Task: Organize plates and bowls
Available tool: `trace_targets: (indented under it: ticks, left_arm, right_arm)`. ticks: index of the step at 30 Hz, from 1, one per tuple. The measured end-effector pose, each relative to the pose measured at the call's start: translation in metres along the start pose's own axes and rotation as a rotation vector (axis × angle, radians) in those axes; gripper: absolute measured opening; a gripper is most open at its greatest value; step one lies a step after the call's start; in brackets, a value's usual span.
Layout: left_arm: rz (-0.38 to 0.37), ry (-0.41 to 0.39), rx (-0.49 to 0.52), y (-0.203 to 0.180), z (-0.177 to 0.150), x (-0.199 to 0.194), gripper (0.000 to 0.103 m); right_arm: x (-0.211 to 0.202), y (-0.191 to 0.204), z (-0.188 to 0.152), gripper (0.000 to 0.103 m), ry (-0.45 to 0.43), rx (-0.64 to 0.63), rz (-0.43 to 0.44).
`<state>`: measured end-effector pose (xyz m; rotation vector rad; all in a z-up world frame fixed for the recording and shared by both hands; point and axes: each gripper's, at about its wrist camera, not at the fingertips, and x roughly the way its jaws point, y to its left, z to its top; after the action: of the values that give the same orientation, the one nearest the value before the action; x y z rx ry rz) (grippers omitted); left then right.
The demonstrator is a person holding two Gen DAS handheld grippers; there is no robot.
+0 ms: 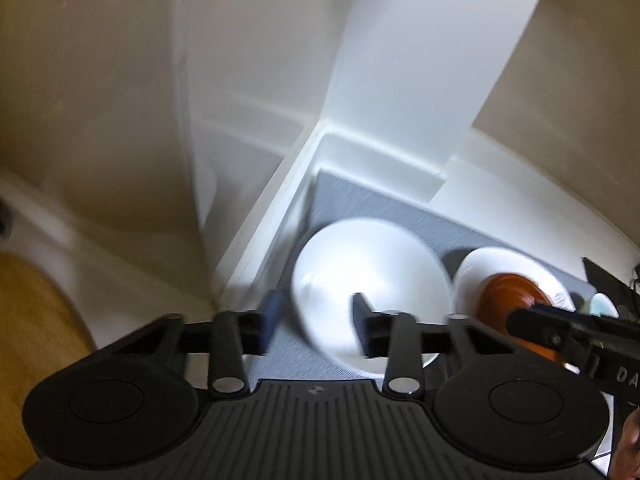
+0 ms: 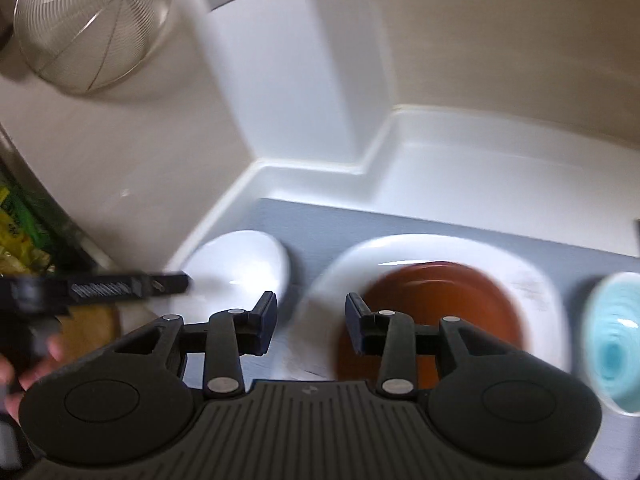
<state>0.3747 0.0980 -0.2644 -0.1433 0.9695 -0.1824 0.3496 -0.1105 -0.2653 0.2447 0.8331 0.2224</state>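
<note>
Left gripper (image 1: 316,322) fingers spread wide, empty, above round white ceramic bowl (image 1: 370,280) on grey mat (image 1: 360,200). Right gripper (image 2: 311,322) likewise agape, empty; brown round plate (image 2: 436,312) on white plate (image 2: 532,280) at its 2 o'clock.

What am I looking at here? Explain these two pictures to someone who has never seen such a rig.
No robot: a person holds a two-finger gripper in each hand, each with a fisheye camera looking along its fingers. One picture comes from the left gripper, the other from the right gripper; both are open and hold nothing. Below lies a grey mat on a white counter. On it, left to right in the right view: a white bowl, a white plate with a brown dish on it, and a light blue dish. A wire strainer hangs on the wall.
</note>
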Motion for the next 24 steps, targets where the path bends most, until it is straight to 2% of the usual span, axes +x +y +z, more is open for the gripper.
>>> trace_targets:
  ticks: [2,6,9,10,13,17,19,22,24]
  left_arm:
    - [-0.021,0.017,-0.013,0.005,-0.005,0.007,0.022]
    - [-0.061,0.046,-0.061,0.018,-0.008,0.017,0.021]
    - [-0.092,0.056,-0.079,0.022,-0.006,0.021,0.018]
    - [-0.094,0.060,-0.074,0.022,-0.005,0.022,0.018]
    - [-0.104,0.083,-0.098,0.026,-0.005,0.018,0.016]
    - [-0.152,0.125,-0.131,0.037,-0.021,0.003,0.017]
    - [-0.152,0.144,-0.129,0.042,-0.030,-0.001,0.017]
    - [-0.180,0.139,-0.153,0.051,-0.035,0.000,0.017]
    - [-0.172,0.158,-0.186,0.054,-0.030,0.008,0.017]
  right_arm:
    - [0.015,0.008,0.003,0.041,0.021,0.010,0.008]
    - [0.039,0.018,0.002,0.038,0.073,0.044,0.019]
    - [0.051,0.028,-0.001,0.029,0.111,0.002,-0.021]
    - [0.054,0.031,-0.002,0.022,0.123,-0.003,-0.033]
    - [0.051,0.035,-0.004,0.018,0.142,-0.019,-0.046]
    - [0.037,0.040,-0.013,0.017,0.188,-0.014,-0.034]
    - [0.032,0.045,-0.024,0.018,0.208,-0.021,-0.023]
    - [0.030,0.048,-0.033,0.019,0.192,-0.020,-0.018]
    - [0.035,0.047,-0.032,0.022,0.190,-0.010,-0.016]
